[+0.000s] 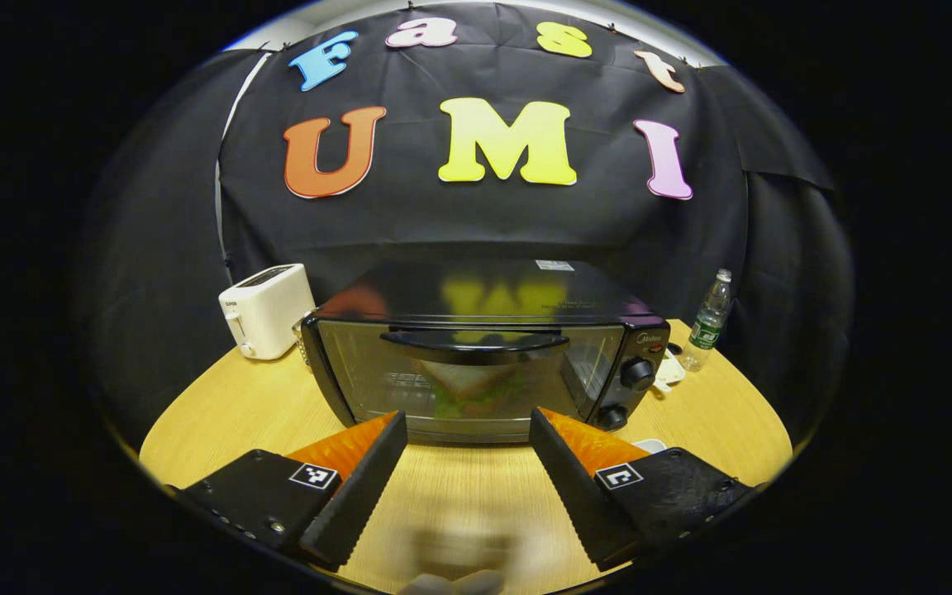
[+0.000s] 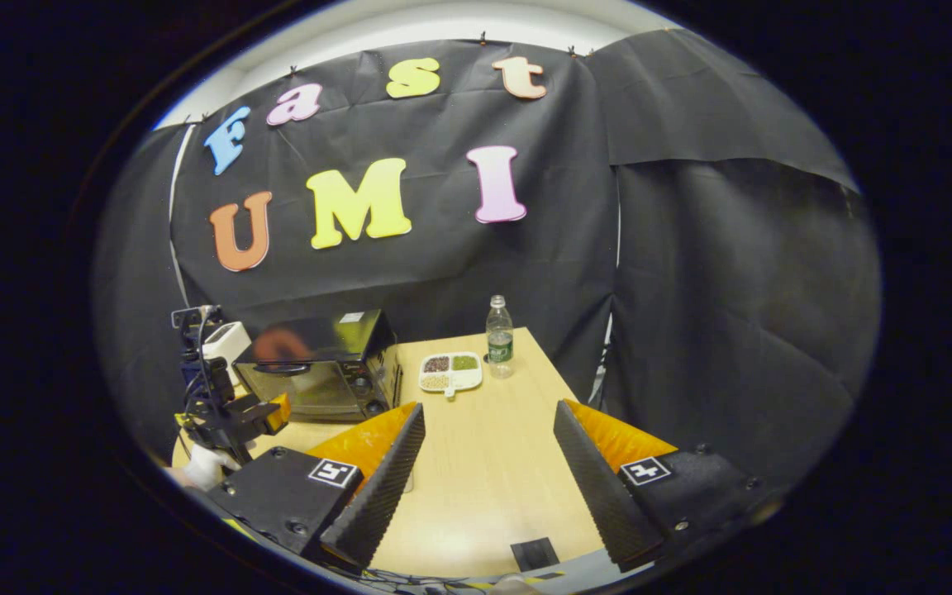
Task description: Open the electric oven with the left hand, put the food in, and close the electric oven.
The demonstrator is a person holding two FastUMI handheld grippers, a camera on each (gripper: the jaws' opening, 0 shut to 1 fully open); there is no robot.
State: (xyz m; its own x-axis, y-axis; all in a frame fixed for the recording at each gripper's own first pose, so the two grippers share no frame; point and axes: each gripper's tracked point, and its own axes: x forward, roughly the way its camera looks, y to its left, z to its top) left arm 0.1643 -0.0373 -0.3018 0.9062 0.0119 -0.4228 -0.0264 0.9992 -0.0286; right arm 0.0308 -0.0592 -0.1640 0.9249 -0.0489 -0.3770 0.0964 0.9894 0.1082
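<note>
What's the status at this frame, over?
Left gripper open, facing the black electric oven. Oven door shut, curved black handle untouched. Right gripper open above the light wooden table. Approach to handle unobstructed.

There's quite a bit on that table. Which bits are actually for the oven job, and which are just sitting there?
For the job:
- electric oven, door shut
- its door handle
- left gripper, open, facing the oven
- right gripper, open
- divided food dish, beside the oven

Just lying about:
- white toaster
- water bottle
</note>
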